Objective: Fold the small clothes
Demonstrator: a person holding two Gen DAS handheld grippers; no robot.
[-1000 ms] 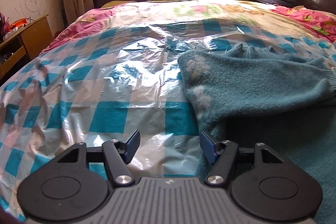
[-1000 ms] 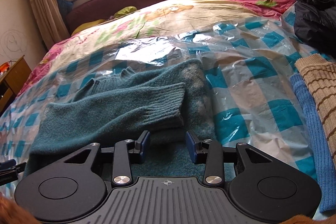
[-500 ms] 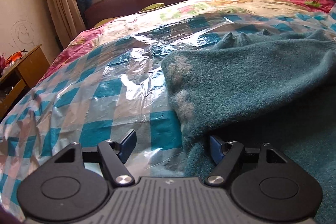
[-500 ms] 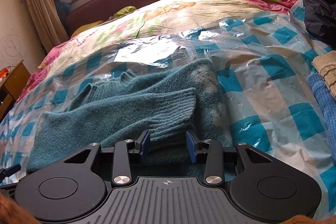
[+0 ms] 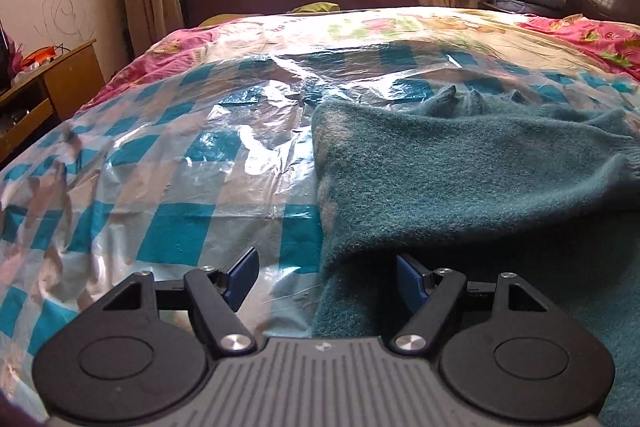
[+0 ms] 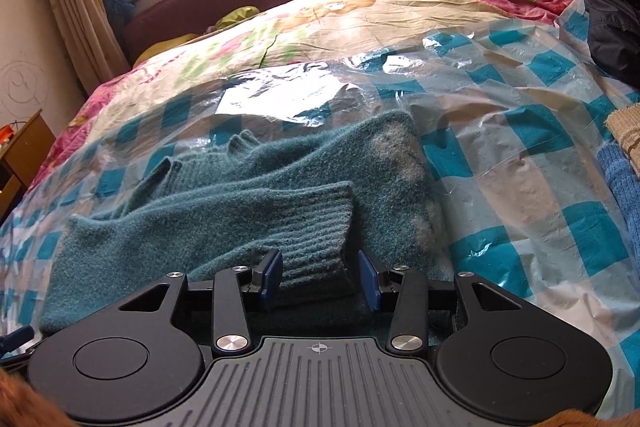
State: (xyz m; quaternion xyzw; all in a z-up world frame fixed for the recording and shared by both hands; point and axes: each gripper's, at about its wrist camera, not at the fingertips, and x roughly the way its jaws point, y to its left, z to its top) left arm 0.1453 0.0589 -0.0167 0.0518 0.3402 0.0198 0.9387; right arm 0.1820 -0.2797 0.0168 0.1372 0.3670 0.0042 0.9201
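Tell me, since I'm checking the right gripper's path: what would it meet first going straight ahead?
Probably the ribbed cuff of the teal sweater's folded sleeve, lying just ahead between the open right gripper's fingers; depth is unclear.

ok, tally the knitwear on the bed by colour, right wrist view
Teal sweater: 1
Blue knit: 1
Beige striped knit: 1
Total: 3
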